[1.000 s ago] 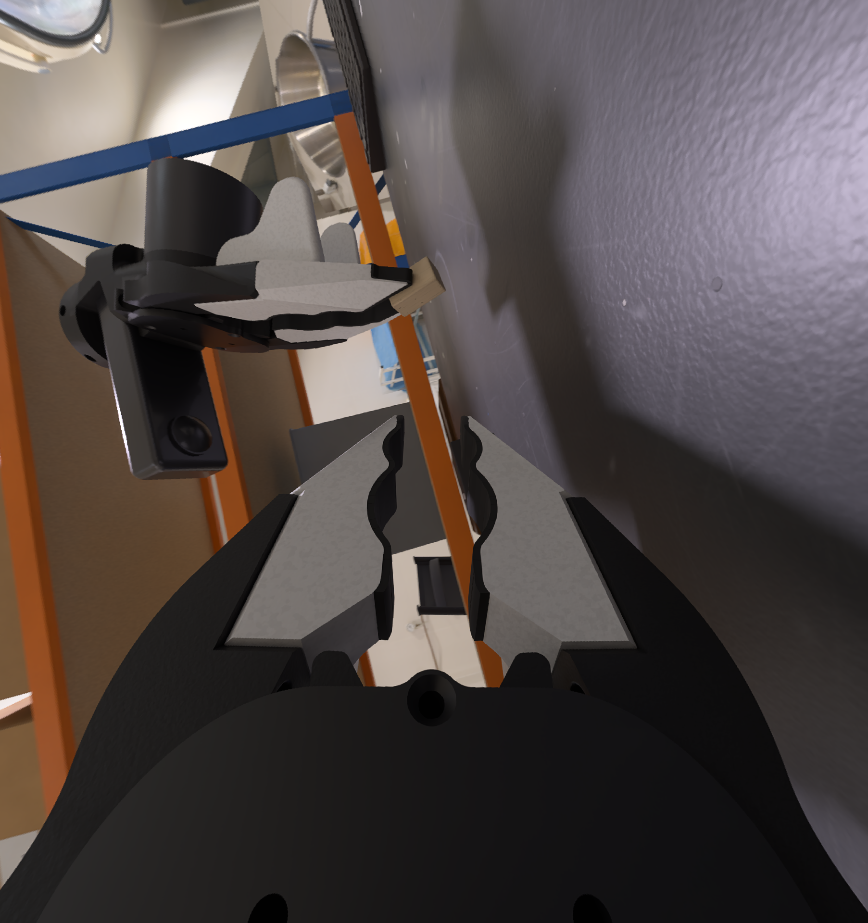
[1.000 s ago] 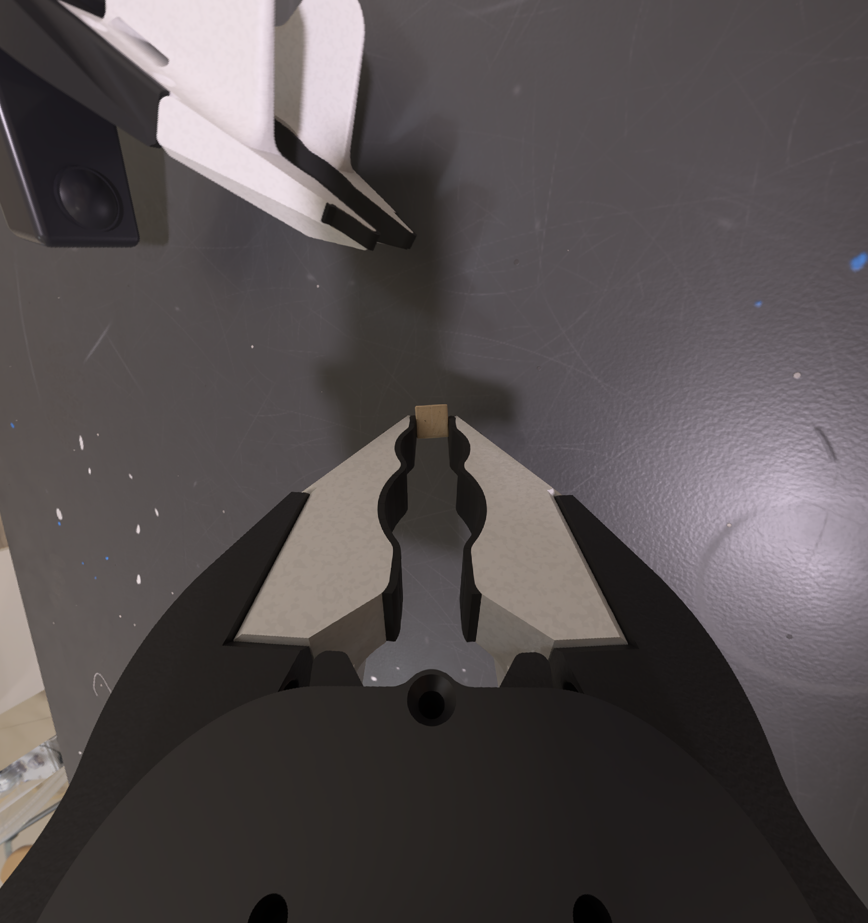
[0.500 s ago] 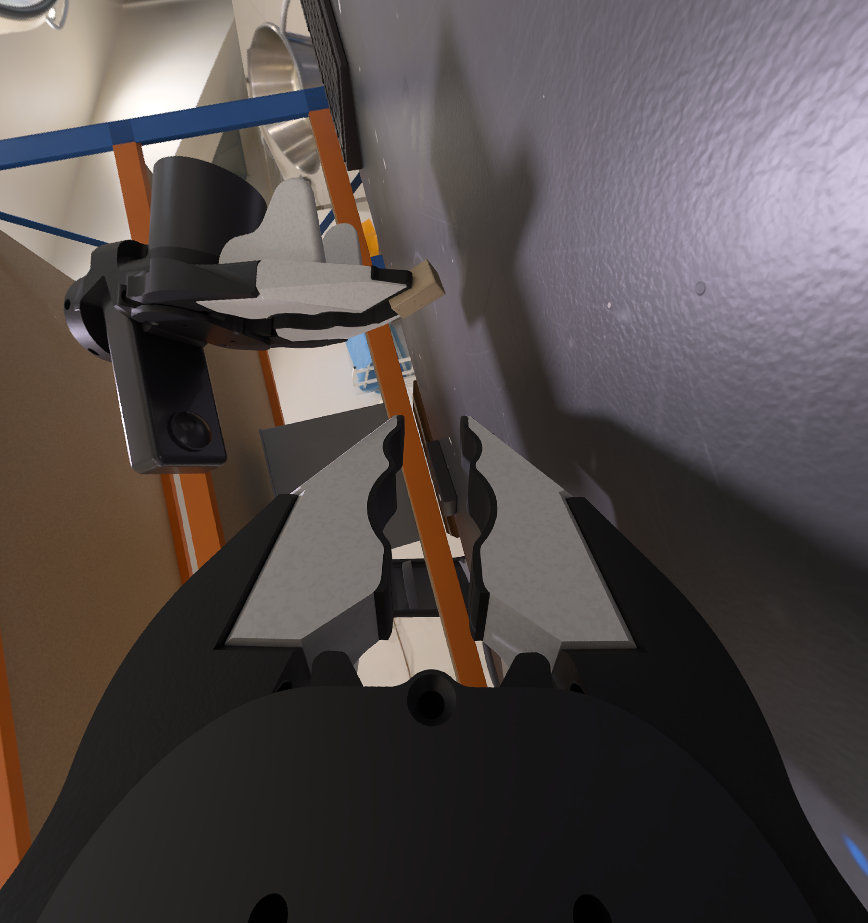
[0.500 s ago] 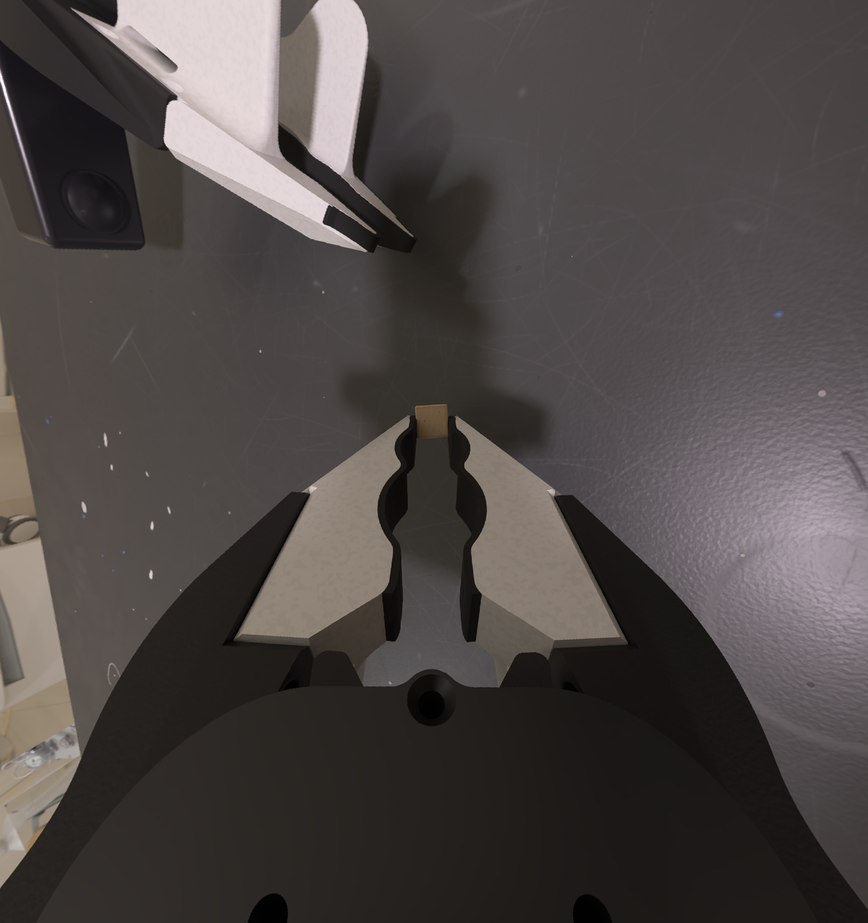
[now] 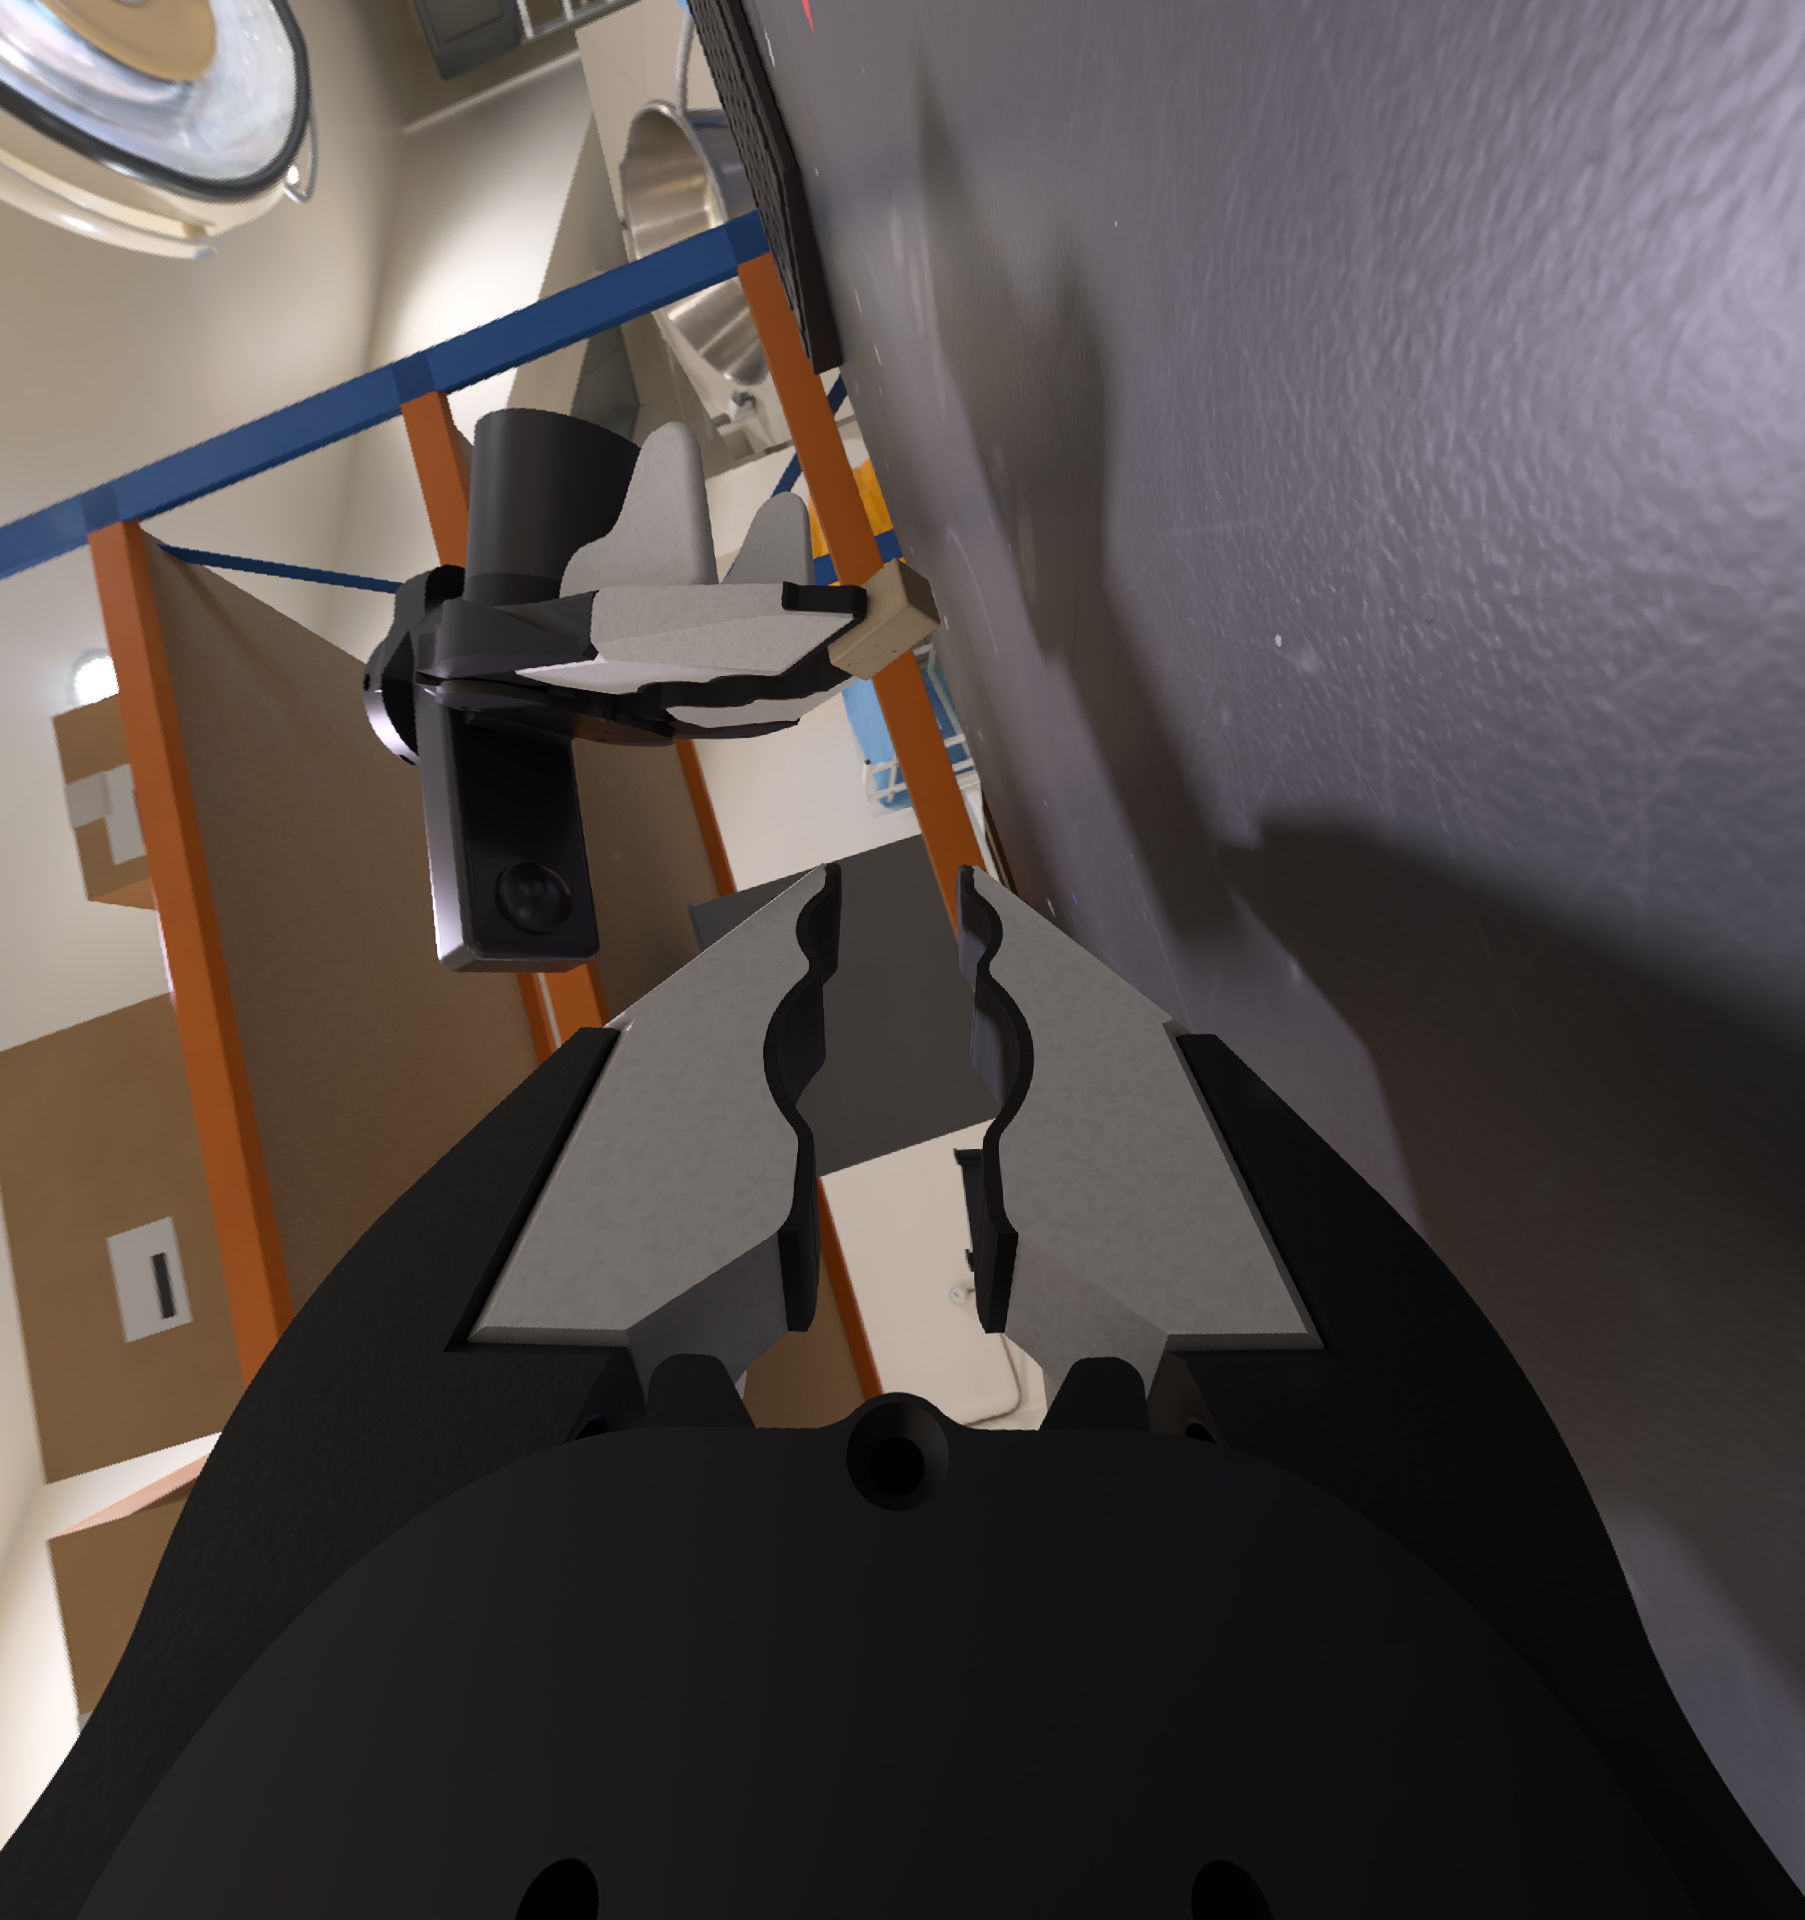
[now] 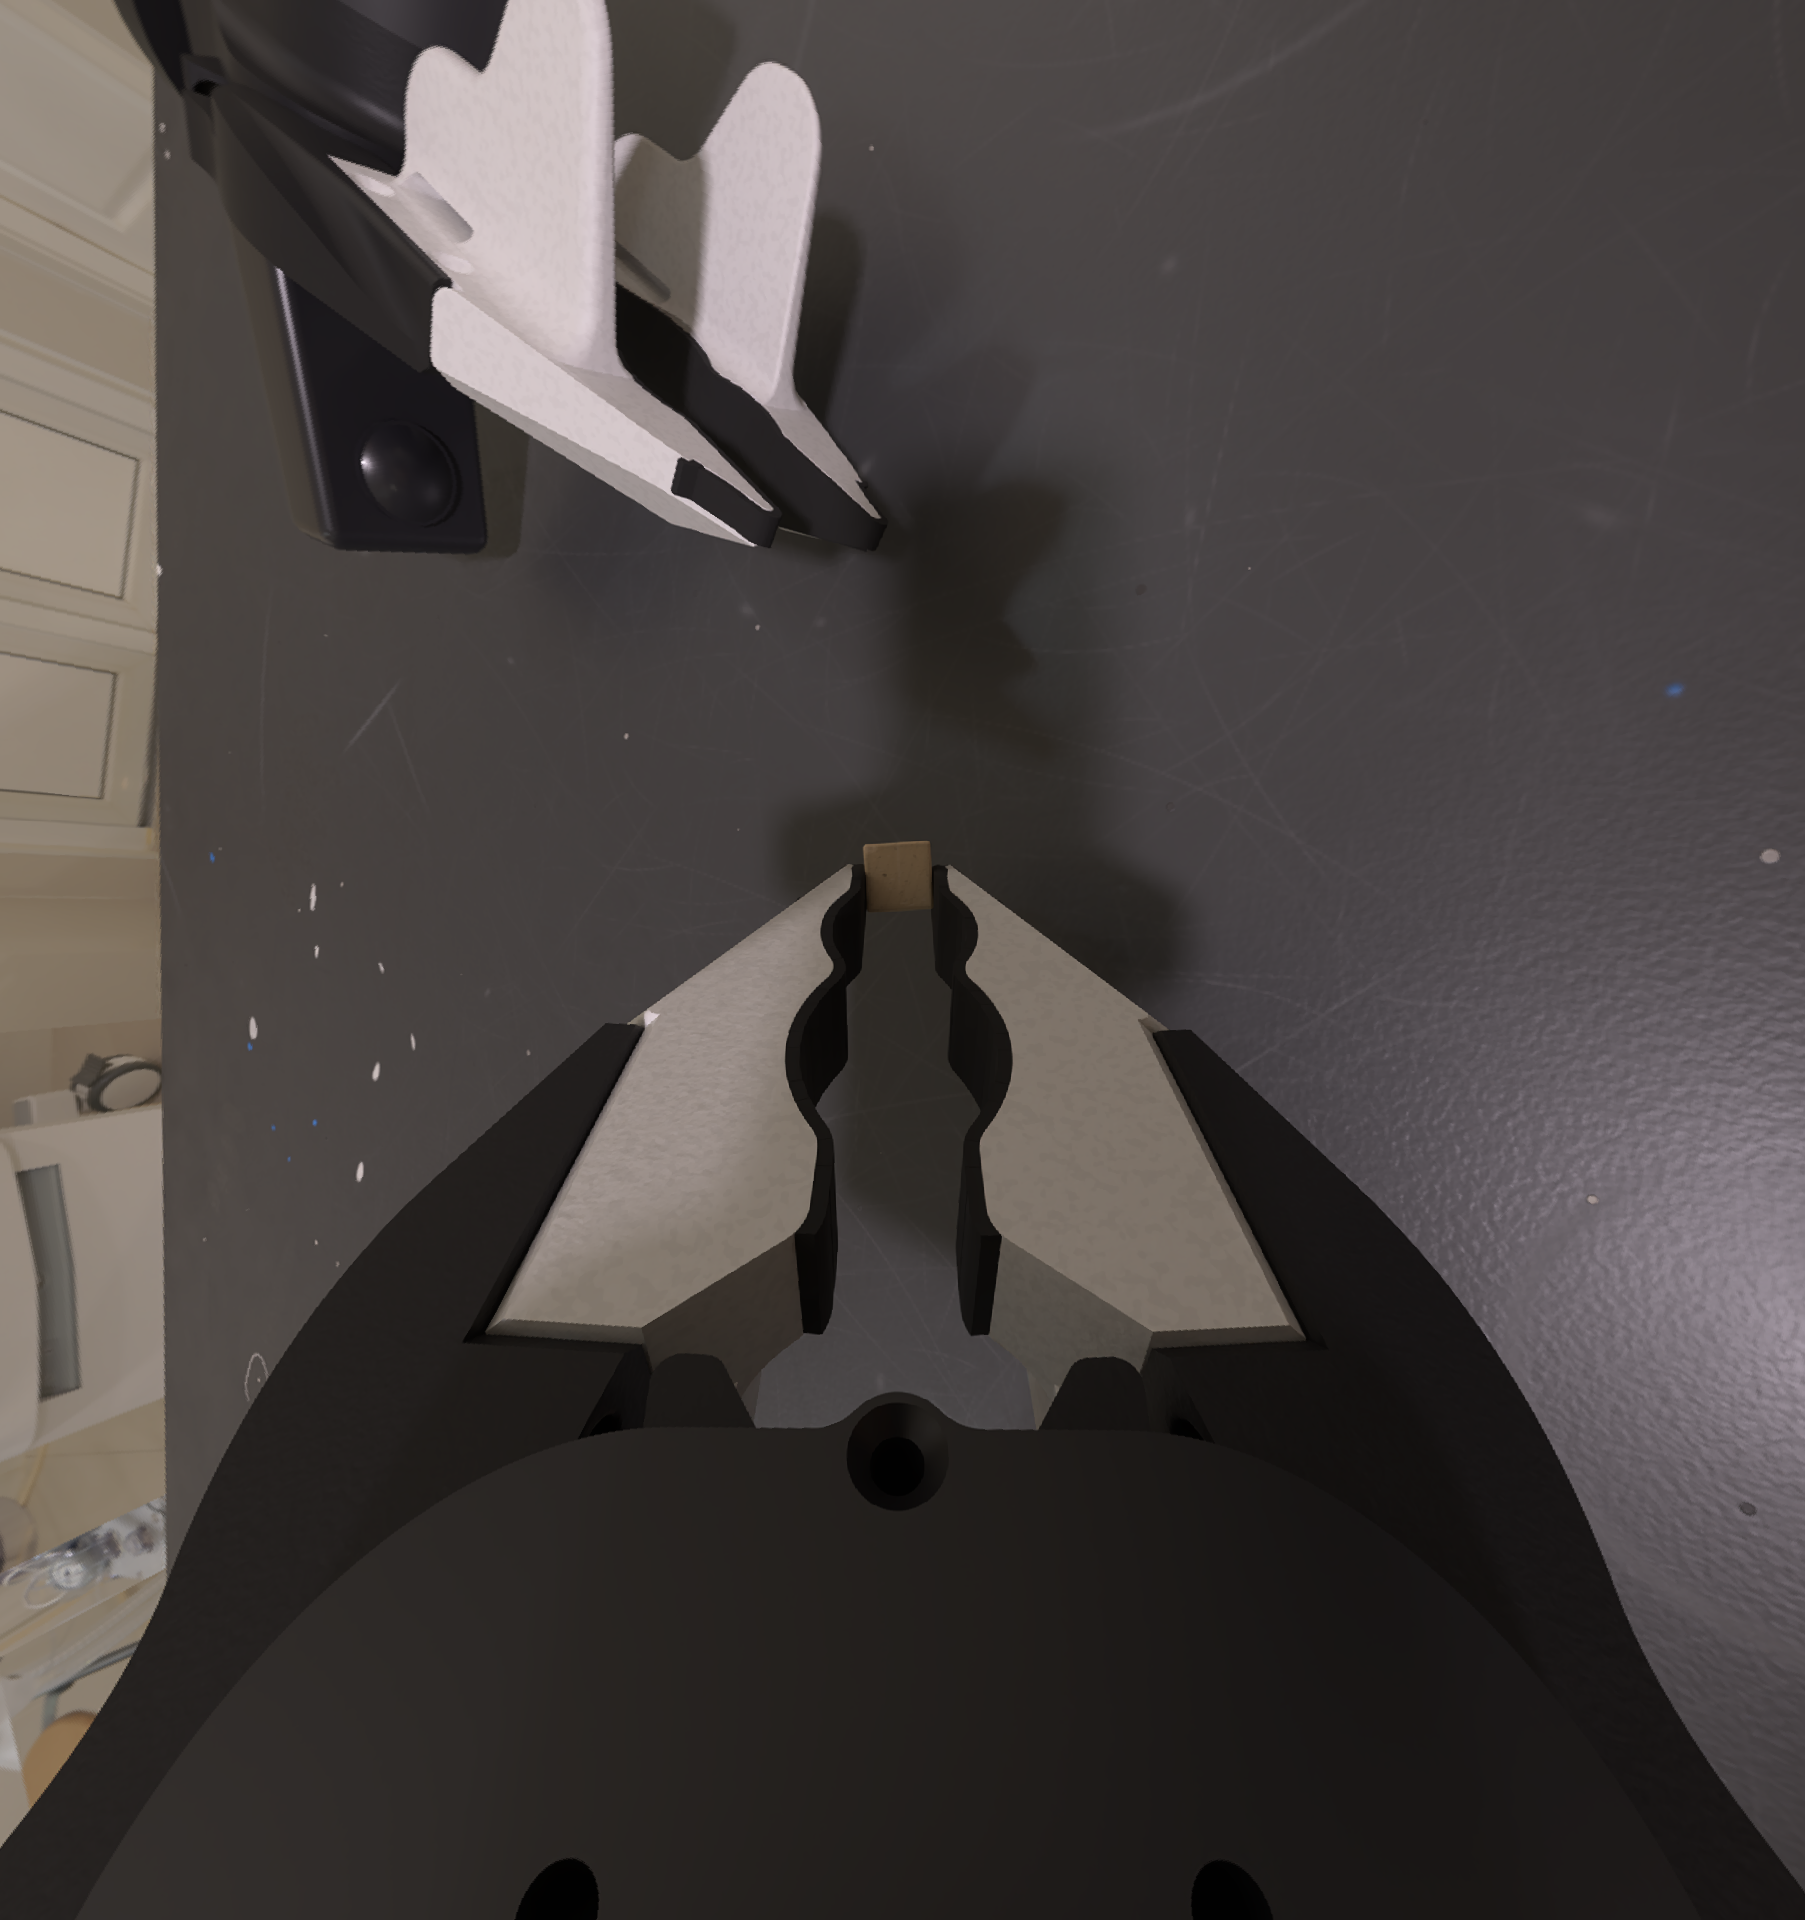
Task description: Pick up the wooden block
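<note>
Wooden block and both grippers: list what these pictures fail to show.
- Wooden block, right wrist view: only its end face shows; the right gripper's fingertips cover its sides.
- Block's gap from the dark table, left wrist view: cannot tell.
- Left gripper, left wrist view: its body is cut off by the bottom edge.

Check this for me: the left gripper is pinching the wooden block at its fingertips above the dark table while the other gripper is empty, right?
Wrong gripper. The right gripper pinches the wooden block at its fingertips above the dark table, as the right wrist view shows; the left gripper is the empty one, its jaws apart.
</note>
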Robot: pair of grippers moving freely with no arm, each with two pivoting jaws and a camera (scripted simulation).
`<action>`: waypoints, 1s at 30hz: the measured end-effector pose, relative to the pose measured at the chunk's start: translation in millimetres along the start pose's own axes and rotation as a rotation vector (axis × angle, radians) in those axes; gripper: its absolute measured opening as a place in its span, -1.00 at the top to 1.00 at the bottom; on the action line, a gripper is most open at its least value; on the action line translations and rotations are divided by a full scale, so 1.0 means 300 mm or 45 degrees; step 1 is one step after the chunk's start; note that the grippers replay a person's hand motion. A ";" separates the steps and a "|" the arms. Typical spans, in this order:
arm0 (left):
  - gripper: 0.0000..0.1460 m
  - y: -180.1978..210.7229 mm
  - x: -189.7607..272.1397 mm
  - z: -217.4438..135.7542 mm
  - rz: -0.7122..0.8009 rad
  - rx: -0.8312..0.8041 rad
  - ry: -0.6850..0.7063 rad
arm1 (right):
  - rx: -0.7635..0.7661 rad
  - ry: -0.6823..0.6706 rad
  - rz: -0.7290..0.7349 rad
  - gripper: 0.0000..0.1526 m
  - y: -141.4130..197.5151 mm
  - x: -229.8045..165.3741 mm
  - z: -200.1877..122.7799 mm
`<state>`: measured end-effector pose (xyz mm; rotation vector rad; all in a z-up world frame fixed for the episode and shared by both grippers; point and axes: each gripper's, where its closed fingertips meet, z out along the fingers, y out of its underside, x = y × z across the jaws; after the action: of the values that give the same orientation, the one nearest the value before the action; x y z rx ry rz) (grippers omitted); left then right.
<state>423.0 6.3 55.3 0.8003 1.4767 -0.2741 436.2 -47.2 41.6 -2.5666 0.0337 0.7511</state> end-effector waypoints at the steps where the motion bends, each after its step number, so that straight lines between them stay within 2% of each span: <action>1: 0.70 -0.001 -0.004 0.000 0.011 -0.002 -0.009 | 0.006 -0.004 -0.007 0.84 0.000 -0.004 -0.003; 7: 0.71 -0.005 -0.011 -0.004 0.020 0.000 -0.030 | -0.024 0.045 -0.035 0.84 -0.003 -0.008 -0.007; 13: 0.70 -0.007 -0.016 -0.003 0.025 -0.003 -0.041 | -0.193 0.304 -0.109 0.84 -0.003 -0.011 -0.018; 16: 0.70 -0.004 -0.004 0.001 0.012 -0.006 -0.009 | -0.229 0.369 -0.120 0.84 -0.005 -0.009 -0.022; 21: 0.70 0.001 -0.001 0.007 -0.038 -0.009 0.000 | -0.132 0.337 -0.133 0.84 -0.018 -0.010 -0.039; 25: 0.71 0.001 0.007 0.010 -0.060 -0.021 0.024 | -0.167 0.332 -0.106 0.84 -0.014 0.003 -0.024; 30: 0.71 0.007 -0.013 0.011 -0.095 -0.051 -0.020 | -0.115 0.350 -0.169 0.84 -0.030 -0.007 -0.045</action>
<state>426.2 4.7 59.3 0.7105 1.4948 -0.3058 442.4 -45.3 56.6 -2.7083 -0.0846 0.3547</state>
